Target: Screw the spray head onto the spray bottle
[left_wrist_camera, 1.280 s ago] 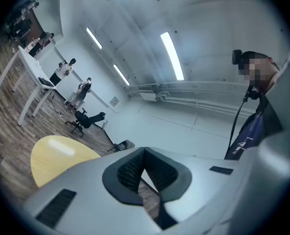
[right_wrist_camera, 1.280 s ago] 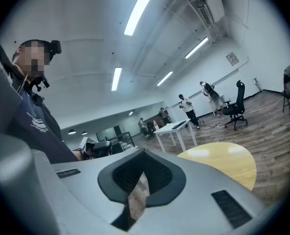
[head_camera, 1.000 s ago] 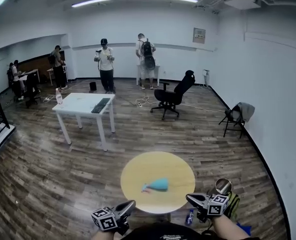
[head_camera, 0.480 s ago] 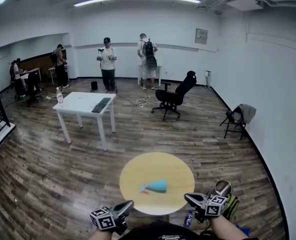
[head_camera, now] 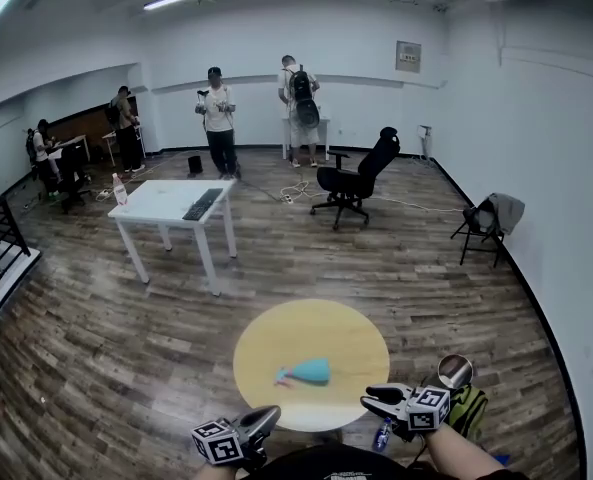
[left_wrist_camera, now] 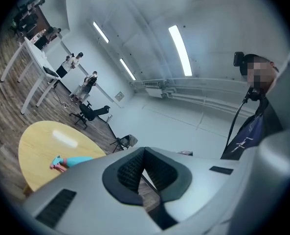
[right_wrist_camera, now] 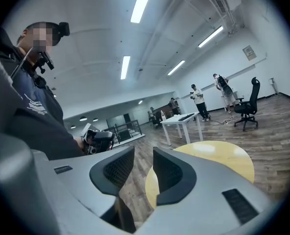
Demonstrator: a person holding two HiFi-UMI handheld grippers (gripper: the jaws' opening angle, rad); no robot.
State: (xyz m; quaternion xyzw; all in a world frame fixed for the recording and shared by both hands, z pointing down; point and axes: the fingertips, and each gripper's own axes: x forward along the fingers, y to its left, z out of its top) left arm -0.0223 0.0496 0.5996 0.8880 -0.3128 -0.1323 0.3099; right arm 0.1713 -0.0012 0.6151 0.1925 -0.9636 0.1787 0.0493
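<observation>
Left tongs (head_camera: pixel 266 415) are seen pressed together, with nothing between them, and are held low at the near edge of the round yellow worktop (head_camera: pixel 276 333). Right tongs (head_camera: pixel 368 399) are slightly spread, having just been opening; the gap is empty. The teal spray bottle (head_camera: pixel 308 371) is laid on its side near the worktop's centre, apart from both tongs.

Head camera looks down; all views share the round table (head_camera: pixel 328 326).
</observation>
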